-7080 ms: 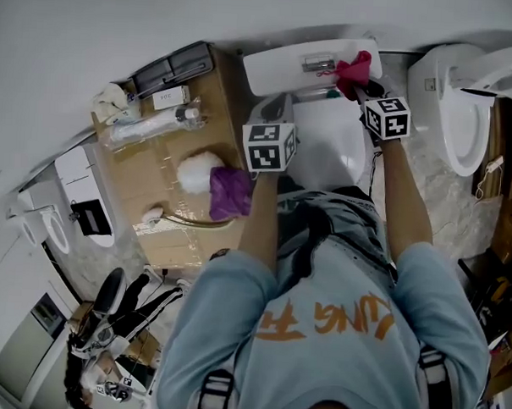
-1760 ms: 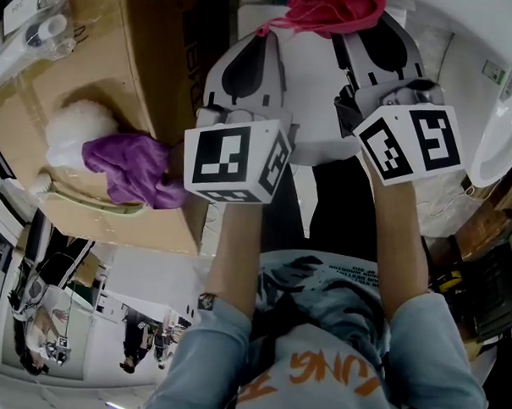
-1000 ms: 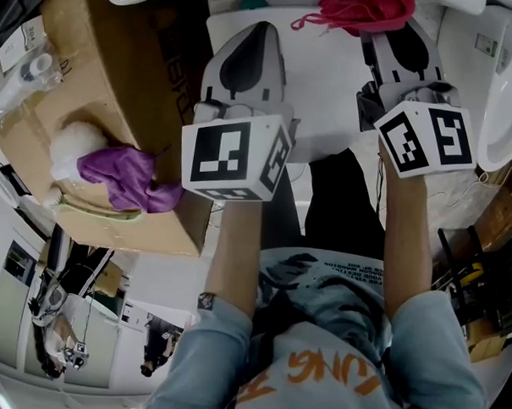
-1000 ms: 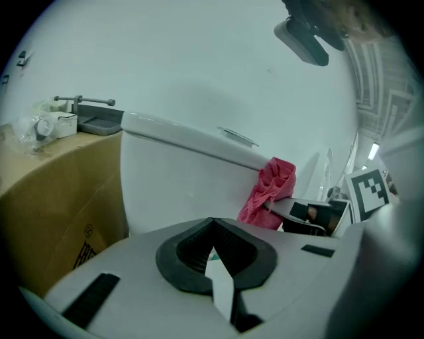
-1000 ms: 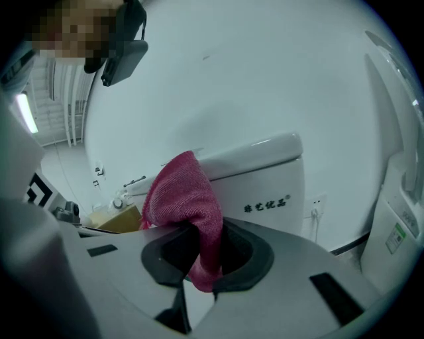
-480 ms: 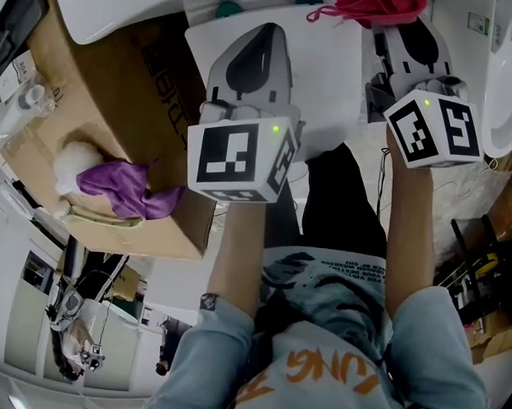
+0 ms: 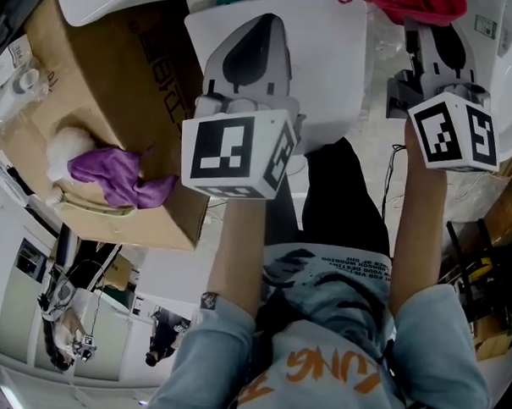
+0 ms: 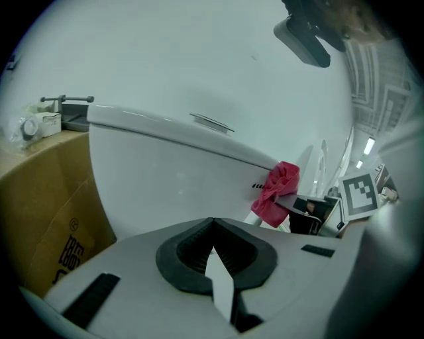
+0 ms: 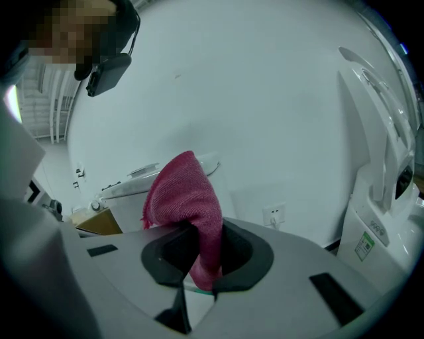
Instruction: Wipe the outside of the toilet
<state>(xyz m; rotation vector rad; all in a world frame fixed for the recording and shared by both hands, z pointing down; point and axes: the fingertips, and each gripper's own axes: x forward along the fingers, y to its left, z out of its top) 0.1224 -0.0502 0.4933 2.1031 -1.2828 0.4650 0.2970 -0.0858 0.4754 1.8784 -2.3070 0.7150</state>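
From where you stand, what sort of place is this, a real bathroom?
Probably a workshop or test room rather than a home bathroom: one toilet stands right beside a second toilet, and a big cardboard box sits against its other side.

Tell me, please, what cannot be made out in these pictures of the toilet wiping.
Red cloth: cut off by the head view's top edge.
Toilet: head view, partly hidden behind the left claw.
Cistern print: left gripper view, too small to read.
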